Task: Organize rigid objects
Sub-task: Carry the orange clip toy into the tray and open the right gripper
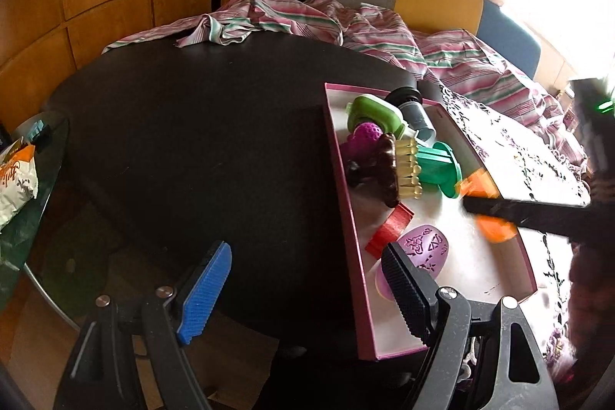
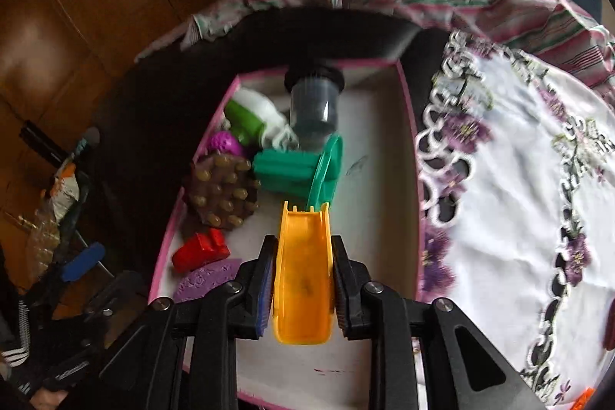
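Bench: we see a dark, round-edged bench (image 1: 200, 125).
Box: a shallow pink-rimmed box (image 1: 348, 218) lies flat on its right part.
Cloth, far edge: a striped pink and green cloth (image 1: 269, 18) lies crumpled there.
Cloth, right: we find a white embroidered cloth (image 2: 511, 187) just beside the box.

On the bench (image 1: 192, 125): a box (image 1: 348, 218) at the right, full of toys. Inside, brush (image 2: 223, 191) left of spool (image 2: 296, 171), jar (image 2: 313, 110) behind both. Right of box, a lace cloth (image 2: 511, 179).
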`<state>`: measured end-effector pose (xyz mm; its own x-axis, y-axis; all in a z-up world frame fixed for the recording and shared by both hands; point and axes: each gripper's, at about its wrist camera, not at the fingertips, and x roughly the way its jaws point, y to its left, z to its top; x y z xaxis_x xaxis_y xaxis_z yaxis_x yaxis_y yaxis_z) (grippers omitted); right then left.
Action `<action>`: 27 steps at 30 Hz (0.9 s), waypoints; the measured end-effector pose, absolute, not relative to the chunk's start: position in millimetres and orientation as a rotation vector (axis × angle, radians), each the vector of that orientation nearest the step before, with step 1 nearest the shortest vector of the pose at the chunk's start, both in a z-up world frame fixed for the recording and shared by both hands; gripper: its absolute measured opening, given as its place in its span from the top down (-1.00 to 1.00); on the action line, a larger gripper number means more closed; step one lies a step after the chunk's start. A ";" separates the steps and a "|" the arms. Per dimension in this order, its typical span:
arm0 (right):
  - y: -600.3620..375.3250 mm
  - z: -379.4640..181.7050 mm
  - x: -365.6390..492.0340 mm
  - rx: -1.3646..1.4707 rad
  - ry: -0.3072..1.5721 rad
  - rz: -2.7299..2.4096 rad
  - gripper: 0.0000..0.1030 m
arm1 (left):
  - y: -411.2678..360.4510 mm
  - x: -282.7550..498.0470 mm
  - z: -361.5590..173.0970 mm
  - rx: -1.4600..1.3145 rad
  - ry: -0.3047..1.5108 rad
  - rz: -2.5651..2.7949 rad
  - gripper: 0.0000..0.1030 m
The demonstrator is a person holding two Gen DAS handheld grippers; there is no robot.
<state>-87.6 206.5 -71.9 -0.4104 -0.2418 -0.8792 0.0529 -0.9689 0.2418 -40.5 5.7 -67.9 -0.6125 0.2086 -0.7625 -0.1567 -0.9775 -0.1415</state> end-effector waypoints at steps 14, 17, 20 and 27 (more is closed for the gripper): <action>187.3 -85.9 -84.1 1.533 -0.342 -2.446 0.21 | 9.4 -39.7 -70.1 -1.266 -0.066 2.648 -0.58; 187.1 -81.0 -79.6 1.514 -0.322 -2.472 0.21 | 10.4 -37.9 -67.9 -1.257 -0.059 2.651 -0.58; 188.4 -76.5 -75.4 1.499 -0.310 -2.499 0.21 | 11.3 -36.1 -65.0 -1.243 -0.044 2.659 -0.58; 202.7 -59.8 -57.2 1.448 -0.245 -2.586 0.21 | 13.3 -29.5 -55.1 -1.189 -0.004 2.676 -0.58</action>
